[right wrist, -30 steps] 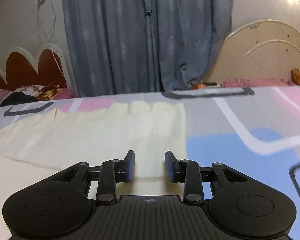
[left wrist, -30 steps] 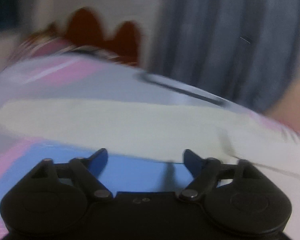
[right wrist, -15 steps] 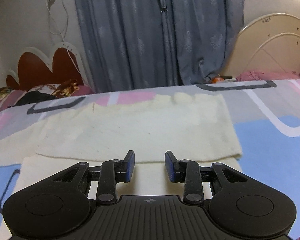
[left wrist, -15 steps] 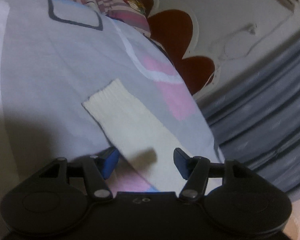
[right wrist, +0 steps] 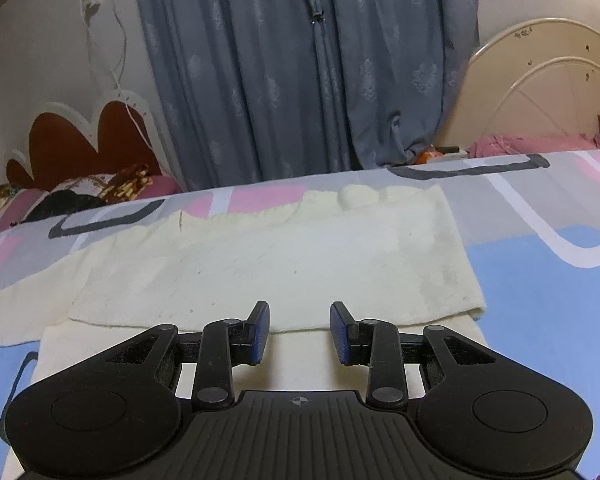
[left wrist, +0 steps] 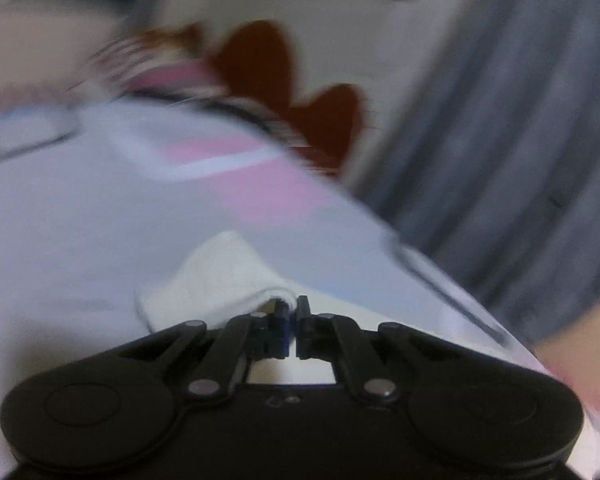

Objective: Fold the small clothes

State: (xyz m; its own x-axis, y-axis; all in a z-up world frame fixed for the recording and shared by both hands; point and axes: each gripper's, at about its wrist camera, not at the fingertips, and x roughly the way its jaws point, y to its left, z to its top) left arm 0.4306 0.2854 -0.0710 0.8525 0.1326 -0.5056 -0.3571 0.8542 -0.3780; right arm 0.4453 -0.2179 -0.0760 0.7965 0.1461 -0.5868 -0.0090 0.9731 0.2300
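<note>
My left gripper (left wrist: 292, 309) seems, through blur, pinched on the cream knitted garment's (right wrist: 276, 264) sleeve; I should carry it across the body smoothly. My right gripper (right wrist: 299, 332) hovers parted, empty.

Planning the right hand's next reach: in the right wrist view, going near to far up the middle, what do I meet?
Right gripper, open → cream knitted garment, folded over → patterned pink, blue and grey bedsheet → grey-blue curtain.

Bedroom: patterned bedsheet (right wrist: 540, 280), headboard (right wrist: 540, 92), curtains (right wrist: 300, 72).
</note>
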